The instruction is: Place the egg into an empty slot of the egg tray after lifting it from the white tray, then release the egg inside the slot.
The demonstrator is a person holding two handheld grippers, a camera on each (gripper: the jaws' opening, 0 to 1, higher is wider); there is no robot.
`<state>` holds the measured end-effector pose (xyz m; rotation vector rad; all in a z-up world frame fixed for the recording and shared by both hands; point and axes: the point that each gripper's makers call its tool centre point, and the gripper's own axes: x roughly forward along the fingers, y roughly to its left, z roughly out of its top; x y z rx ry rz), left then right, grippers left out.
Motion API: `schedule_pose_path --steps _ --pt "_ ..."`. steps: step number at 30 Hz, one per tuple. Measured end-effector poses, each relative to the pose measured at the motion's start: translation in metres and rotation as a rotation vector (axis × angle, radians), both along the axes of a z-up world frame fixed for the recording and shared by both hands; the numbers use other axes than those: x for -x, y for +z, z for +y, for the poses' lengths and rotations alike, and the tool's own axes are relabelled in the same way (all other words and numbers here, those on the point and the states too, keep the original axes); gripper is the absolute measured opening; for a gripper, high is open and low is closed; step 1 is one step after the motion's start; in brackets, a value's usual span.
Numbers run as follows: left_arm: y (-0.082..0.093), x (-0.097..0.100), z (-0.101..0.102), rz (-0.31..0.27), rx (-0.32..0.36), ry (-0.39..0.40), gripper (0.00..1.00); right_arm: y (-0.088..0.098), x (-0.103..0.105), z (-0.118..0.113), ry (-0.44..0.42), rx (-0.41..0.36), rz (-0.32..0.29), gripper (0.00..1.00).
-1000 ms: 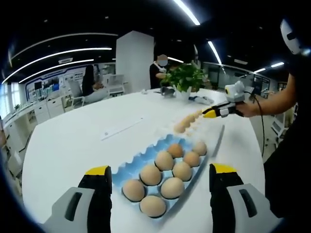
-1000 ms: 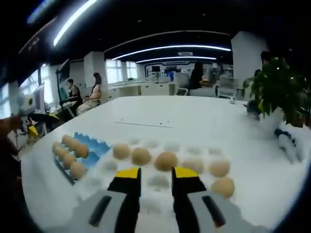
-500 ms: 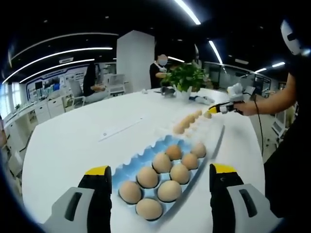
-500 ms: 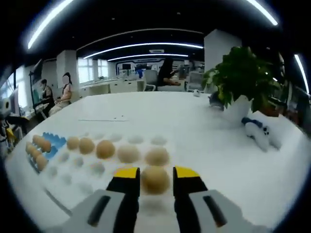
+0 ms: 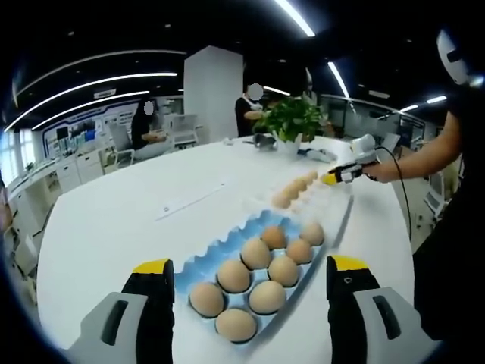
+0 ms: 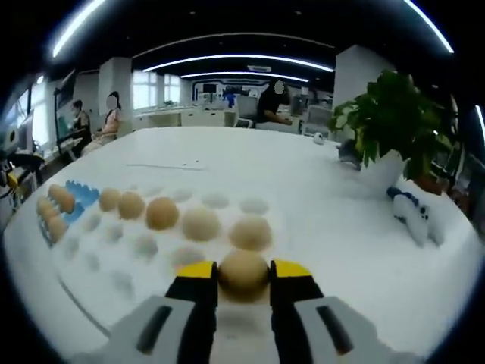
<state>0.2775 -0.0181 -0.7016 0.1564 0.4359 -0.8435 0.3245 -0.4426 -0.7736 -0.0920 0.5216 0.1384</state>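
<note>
Right gripper view: white table [image 6: 250,163], white tray [image 6: 98,254], then my right gripper [image 6: 242,271] pinching an egg [image 6: 243,274].
Its jaws touch the egg over the tray's near corner; my left gripper [image 5: 248,267] gapes empty around the blue egg tray [image 5: 198,267].

Left view overlooks egg tray [image 5: 250,277]; right view close — white tray [image 6: 114,258].
</note>
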Motion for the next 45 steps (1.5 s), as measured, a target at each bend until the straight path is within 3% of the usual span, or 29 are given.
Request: schedule_pose_path --steps 11,20,33,45 --pt "-0.001 0.002 0.002 0.004 -0.002 0.0 0.82 0.033 0.004 0.008 0.005 -0.031 -0.079 0.25" --pt "-0.004 0.003 0.003 0.008 -0.001 -0.003 0.82 0.058 0.002 0.057 0.115 -0.075 -0.132 0.25" --pt "-0.004 0.003 0.008 0.006 0.003 0.001 0.82 0.052 -0.002 0.1 0.206 -0.111 -0.109 0.25" --pt "-0.006 0.003 0.013 0.01 0.006 0.003 0.82 0.045 -0.005 0.155 0.322 -0.147 -0.087 0.25"
